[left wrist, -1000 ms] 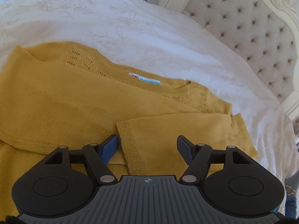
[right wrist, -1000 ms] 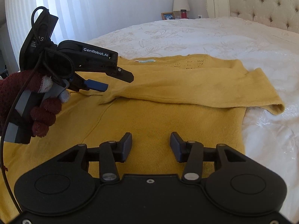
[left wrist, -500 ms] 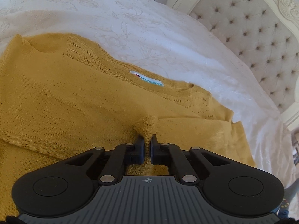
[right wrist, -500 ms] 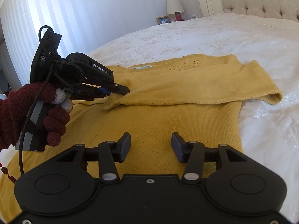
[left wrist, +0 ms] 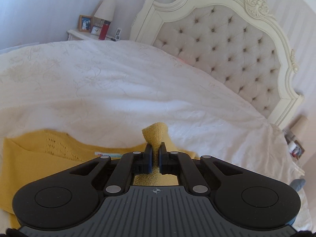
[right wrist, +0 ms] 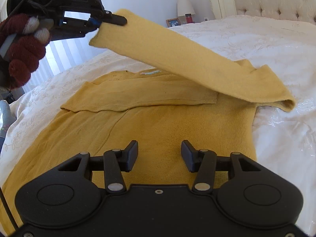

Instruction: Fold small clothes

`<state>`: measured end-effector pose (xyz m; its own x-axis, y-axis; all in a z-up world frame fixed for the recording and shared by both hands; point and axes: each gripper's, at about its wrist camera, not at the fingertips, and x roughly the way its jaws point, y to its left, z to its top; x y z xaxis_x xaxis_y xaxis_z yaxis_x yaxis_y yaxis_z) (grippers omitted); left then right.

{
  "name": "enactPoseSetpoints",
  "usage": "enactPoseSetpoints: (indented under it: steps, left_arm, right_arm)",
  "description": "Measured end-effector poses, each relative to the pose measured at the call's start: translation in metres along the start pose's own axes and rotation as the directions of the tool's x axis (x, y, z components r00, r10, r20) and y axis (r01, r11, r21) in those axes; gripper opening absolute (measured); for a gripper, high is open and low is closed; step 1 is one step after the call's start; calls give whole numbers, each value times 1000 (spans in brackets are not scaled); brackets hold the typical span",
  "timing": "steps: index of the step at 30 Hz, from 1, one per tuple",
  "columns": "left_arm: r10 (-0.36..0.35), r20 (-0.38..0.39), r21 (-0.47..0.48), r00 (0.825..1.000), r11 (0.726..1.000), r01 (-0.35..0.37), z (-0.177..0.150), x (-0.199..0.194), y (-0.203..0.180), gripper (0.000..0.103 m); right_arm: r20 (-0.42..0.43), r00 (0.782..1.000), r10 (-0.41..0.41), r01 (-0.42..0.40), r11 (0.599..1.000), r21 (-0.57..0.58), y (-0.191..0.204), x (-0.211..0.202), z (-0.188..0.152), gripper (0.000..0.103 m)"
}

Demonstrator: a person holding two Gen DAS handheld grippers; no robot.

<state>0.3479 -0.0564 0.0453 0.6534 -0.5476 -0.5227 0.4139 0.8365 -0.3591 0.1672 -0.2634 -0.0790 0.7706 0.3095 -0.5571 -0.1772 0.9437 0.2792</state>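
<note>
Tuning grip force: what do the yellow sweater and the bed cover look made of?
Yellow sweater: soft fine knit, matte; visible stitch texture, openwork near the collar, sleeve drooping from the left gripper. Bed cover: white woven fabric, slight sheen, floral embroidery; probably cotton or satin blend.

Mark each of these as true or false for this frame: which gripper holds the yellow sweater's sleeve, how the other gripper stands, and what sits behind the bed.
1. The left gripper is shut on a sleeve cuff of the yellow sweater. True.
2. The right gripper is clamped on the sweater's hem. False: its jaws stand open over the sweater body with nothing between them.
3. The held sleeve is lifted off the sweater. True.
4. The other sleeve hangs off the bed. False: it lies folded flat across the chest.
5. A red bottle stands on the nightstand. True.
</note>
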Motion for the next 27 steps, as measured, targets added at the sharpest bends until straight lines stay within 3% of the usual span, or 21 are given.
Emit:
enactPoseSetpoints:
  steps: [8,19,21,24,27]
  left_arm:
    - [121,27,-16,992,993,-120,12,-21,41,5]
    - [284,-100,-43,954,956,-289,-8,-9,113,5]
    - [275,-109,-100,955,953,-286,-13,-10,125,5]
    - [222,-93,-175,971,956,-235,-11,-18,129,5]
    - [164,-62,-159,985,972,-172,3,-24,115,5]
  right_arm:
    - [-1,1000,-3,3,1000,2,-1,0,2,57]
    - [-9,1000,-15,15,1000,-9,1,4,3,57]
    - [-7,1000,-15,15,1000,-10,1,4,2,57]
    - [22,999,-28,29,999,-25,3,1,3,57]
    - [63,998,-5,8,999,-34,5,-4,12,57]
